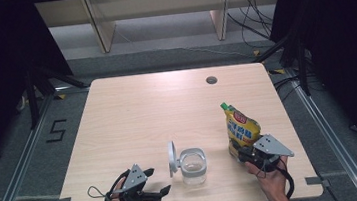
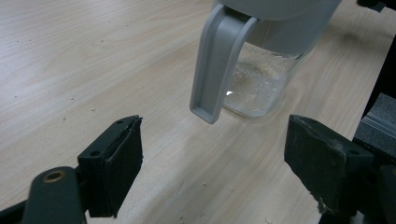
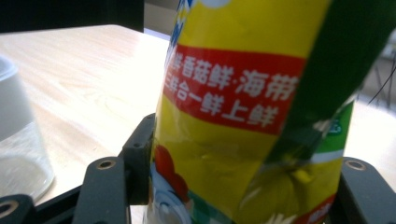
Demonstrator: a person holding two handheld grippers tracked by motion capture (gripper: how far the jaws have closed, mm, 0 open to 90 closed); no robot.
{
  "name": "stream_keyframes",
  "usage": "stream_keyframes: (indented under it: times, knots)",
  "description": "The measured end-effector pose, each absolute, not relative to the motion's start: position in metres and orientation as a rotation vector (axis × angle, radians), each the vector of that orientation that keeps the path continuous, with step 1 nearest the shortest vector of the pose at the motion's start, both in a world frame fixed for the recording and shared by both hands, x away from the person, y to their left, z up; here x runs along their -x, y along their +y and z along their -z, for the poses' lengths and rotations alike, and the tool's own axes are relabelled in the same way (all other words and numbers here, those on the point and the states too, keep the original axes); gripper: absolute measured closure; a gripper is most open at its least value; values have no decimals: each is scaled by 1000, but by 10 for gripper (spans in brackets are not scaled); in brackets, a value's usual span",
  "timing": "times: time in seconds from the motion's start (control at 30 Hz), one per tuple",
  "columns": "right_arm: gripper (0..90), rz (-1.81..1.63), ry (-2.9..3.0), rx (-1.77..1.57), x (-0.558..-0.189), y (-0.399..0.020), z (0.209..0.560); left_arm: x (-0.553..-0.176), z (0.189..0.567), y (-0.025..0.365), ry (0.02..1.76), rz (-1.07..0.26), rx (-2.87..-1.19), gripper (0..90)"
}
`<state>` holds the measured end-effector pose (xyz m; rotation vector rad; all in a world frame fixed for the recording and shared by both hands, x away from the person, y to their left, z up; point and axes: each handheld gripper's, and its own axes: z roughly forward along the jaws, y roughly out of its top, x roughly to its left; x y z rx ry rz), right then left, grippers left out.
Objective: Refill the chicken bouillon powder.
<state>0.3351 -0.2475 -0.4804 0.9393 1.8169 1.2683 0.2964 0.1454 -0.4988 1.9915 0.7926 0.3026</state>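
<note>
A yellow pouch [image 1: 241, 128] with a green cap and a red label stands tilted near the table's right front. My right gripper [image 1: 243, 153] is shut on its lower part; in the right gripper view the pouch [image 3: 243, 116] fills the gap between both jaws of that gripper [image 3: 243, 186]. A clear glass jar [image 1: 193, 166] with its grey lid [image 1: 172, 157] swung open stands at the front middle. My left gripper [image 1: 157, 181] rests open to the jar's left, holding nothing. Seen from the left gripper view, the jar [image 2: 261, 84] and its grey lid arm [image 2: 219, 60] lie just beyond the left gripper [image 2: 212, 158].
The wooden table [image 1: 142, 109] has a round cable hole [image 1: 211, 80] at the back right. Small crumbs lie on the wood near the jar. Dark floor, rails and curtains surround the table.
</note>
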Motion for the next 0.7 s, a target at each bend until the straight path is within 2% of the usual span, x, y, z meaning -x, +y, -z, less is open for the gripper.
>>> stream_keyframes:
  times: [0.4,0.7]
  knots:
    - [407,-975,1913,-517,-282,-239,452,-296,499,145,799,-290,-1988,189]
    - [409,-721,1965,-250,-272,-216,455,-297,502,145,810,-300,-2007,189]
